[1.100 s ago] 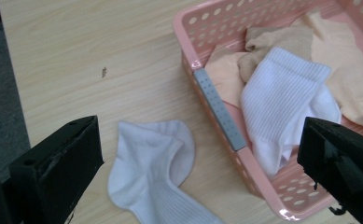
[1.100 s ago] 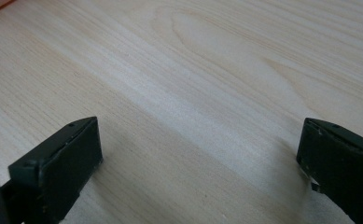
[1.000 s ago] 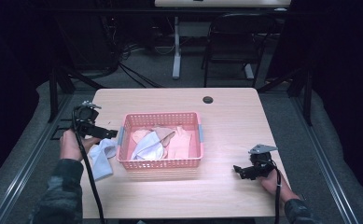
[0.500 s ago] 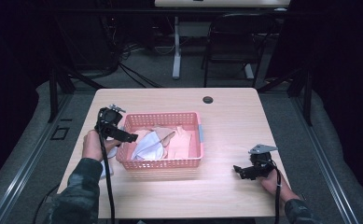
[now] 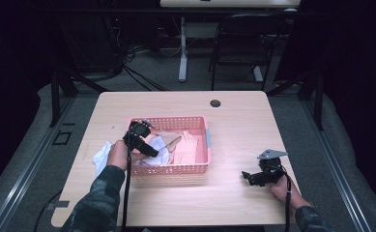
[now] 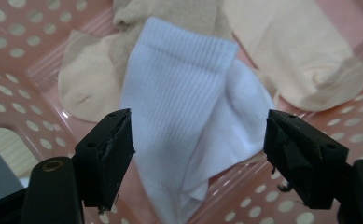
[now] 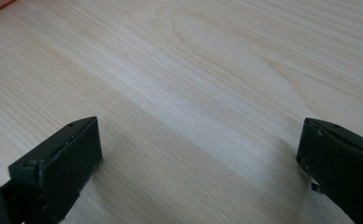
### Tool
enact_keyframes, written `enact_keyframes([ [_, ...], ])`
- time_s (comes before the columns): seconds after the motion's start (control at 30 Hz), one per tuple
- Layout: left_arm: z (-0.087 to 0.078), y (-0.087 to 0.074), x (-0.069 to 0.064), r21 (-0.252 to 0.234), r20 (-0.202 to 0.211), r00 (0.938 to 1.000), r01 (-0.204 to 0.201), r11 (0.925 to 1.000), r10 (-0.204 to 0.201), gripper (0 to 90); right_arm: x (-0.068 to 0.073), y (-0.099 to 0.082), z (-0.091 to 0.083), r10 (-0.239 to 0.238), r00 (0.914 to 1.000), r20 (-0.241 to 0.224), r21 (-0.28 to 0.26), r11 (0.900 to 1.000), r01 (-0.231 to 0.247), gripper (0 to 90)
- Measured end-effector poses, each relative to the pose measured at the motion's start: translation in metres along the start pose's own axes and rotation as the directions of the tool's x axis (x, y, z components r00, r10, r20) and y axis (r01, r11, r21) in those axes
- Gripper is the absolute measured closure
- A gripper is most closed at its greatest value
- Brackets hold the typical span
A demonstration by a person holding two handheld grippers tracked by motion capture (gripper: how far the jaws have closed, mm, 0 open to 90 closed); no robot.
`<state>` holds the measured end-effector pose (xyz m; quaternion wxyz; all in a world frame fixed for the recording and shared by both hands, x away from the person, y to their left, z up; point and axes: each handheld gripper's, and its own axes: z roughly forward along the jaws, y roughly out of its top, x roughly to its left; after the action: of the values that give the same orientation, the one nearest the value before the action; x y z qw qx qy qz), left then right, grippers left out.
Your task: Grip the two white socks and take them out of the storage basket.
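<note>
A white ribbed sock (image 6: pixel 188 126) lies crumpled in the near left part of a pink perforated basket (image 5: pixel 202 166), on top of beige socks (image 6: pixel 291 51) spread across the basket floor. The left hand-held gripper (image 6: pixel 198 158) hangs just above it, jaws wide apart and holding nothing, the sock framed between them. By the look of it, the step in hand is picking this 1 sock out of the pile. To do it well, the jaws should drop straight down over the thick ribbed cuff and close on white fabric alone, clear of the beige sock beneath and of the basket's holes. More white cloth (image 5: pixel 101 154) lies on the counter (image 5: pixel 234 104) just left of the basket. The right hand-held gripper (image 5: pixel 255 177) rests well apart on bare wood, jaws wide and empty.
</note>
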<state>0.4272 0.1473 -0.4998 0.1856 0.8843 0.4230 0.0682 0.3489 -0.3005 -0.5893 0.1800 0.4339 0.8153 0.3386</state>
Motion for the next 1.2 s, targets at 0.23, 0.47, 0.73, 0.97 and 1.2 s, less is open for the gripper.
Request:
enact_keyframes([
  [0.23,0.018,-0.001,0.006,0.093,-0.008,0.9997,0.024,0.9954,-0.023,60.0,0.0,0.0,0.0,-0.001,1.0,-0.005,0.002,1.0,0.001,0.0],
  [0.47,0.018,-0.003,0.006,0.089,-0.012,0.9997,0.022,0.9958,-0.021,81.8,0.0,0.0,0.0,0.001,1.0,-0.009,0.001,1.0,-0.001,0.0],
  [0.73,0.006,-0.006,0.008,0.047,-0.016,0.9997,0.017,0.9988,-0.016,83.5,-0.001,0.0,0.0,-0.003,0.9999,-0.011,-0.001,1.0,0.003,0.0],
  [0.97,-0.022,-0.004,0.015,-0.022,-0.013,0.9999,0.008,0.9997,-0.008,83.5,-0.001,0.0,0.0,-0.004,0.9999,-0.012,-0.001,1.0,0.004,0.0],
  [1.2,-0.042,0.001,0.023,-0.062,-0.016,0.9997,0.018,0.9979,-0.019,83.6,-0.001,0.0,0.0,-0.006,0.9999,-0.01,0.0,1.0,0.006,0.0],
])
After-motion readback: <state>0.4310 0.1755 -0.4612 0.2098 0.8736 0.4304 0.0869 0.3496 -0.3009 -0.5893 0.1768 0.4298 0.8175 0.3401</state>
